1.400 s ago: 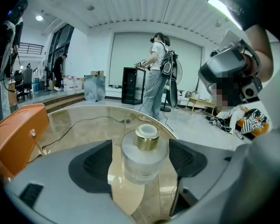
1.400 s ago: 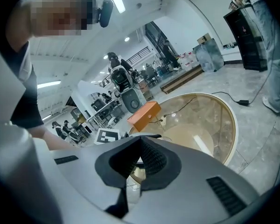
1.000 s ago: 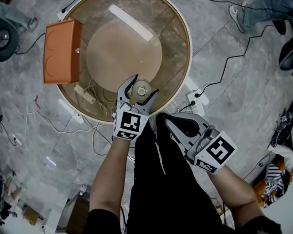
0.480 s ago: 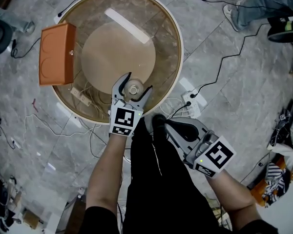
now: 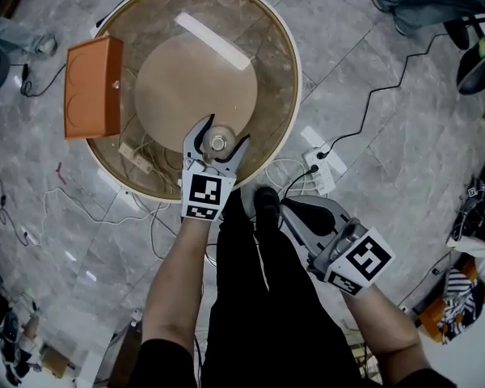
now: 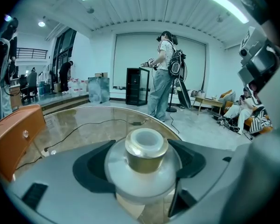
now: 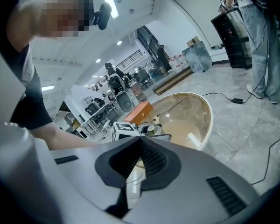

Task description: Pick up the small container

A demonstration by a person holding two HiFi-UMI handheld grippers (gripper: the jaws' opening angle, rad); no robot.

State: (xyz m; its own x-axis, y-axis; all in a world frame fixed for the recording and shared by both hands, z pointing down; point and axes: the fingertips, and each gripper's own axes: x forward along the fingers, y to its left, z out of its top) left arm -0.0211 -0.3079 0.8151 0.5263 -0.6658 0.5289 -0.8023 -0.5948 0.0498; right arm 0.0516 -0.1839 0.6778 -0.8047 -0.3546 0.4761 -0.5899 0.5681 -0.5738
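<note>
The left gripper (image 5: pixel 221 141) reaches over the near edge of the round glass tabletop (image 5: pixel 296 71), and its jaws press against both sides of the small container (image 6: pixel 146 156). The container is a clear, rounded jar with a gold collar and a pale lid, standing upright between the dark pads. Whether it still rests on the glass I cannot tell. The right gripper (image 7: pixel 141 143) is held off the tabletop to the near right, above the floor and beside the person's dark trouser leg (image 5: pixel 267 297). Its jaws are pressed together with nothing between them. An orange box (image 5: pixel 93 87) lies on the tabletop's left edge, overhanging the rim, well apart from the container. Through the glass a power strip (image 5: pixel 141 157) and loose cables show on the grey stone floor (image 5: pixel 388 176), and a white power strip (image 5: pixel 324 162) lies just right of the tabletop. In the left gripper view another person (image 6: pixel 164 73) stands far across the room.
</note>
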